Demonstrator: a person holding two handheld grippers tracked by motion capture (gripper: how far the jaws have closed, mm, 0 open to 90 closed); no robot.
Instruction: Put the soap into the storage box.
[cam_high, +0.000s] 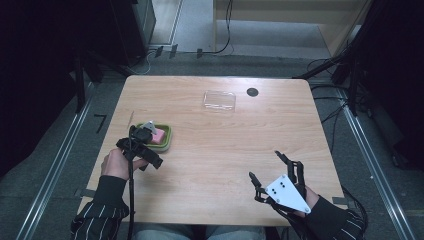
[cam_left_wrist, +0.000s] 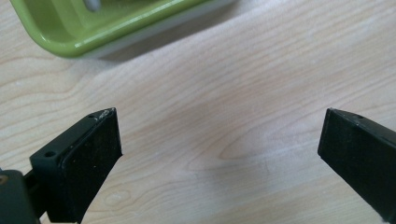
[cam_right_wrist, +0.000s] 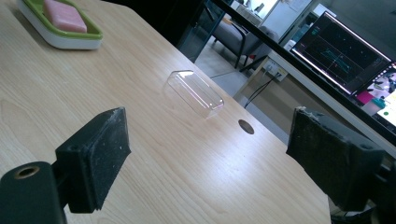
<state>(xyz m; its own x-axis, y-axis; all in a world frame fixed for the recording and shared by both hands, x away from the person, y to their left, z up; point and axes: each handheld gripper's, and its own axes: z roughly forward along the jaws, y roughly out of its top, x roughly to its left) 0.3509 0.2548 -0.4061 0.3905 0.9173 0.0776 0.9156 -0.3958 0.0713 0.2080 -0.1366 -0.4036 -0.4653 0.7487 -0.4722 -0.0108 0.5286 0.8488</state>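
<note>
A green soap dish (cam_high: 168, 140) holding a pink bar of soap (cam_high: 158, 136) sits on the left side of the wooden table (cam_high: 220, 150). My left gripper (cam_high: 145, 150) hovers at the dish's near edge. Its jaws are open over bare wood (cam_left_wrist: 219, 130), and the dish's corner (cam_left_wrist: 93, 28) lies just beyond them. My right gripper (cam_high: 265, 165) rests open near the front right of the table with nothing between its jaws (cam_right_wrist: 208, 140). Past them lie a clear plastic lid (cam_right_wrist: 194, 93) and the dish with the soap (cam_right_wrist: 65, 16). The lid (cam_high: 219, 100) is at the table's far middle.
A round black grommet (cam_high: 252, 92) is set into the table right of the lid. Cables run over the floor behind the table. A lit monitor (cam_right_wrist: 345, 51) stands beyond the table's far edge in the right gripper view.
</note>
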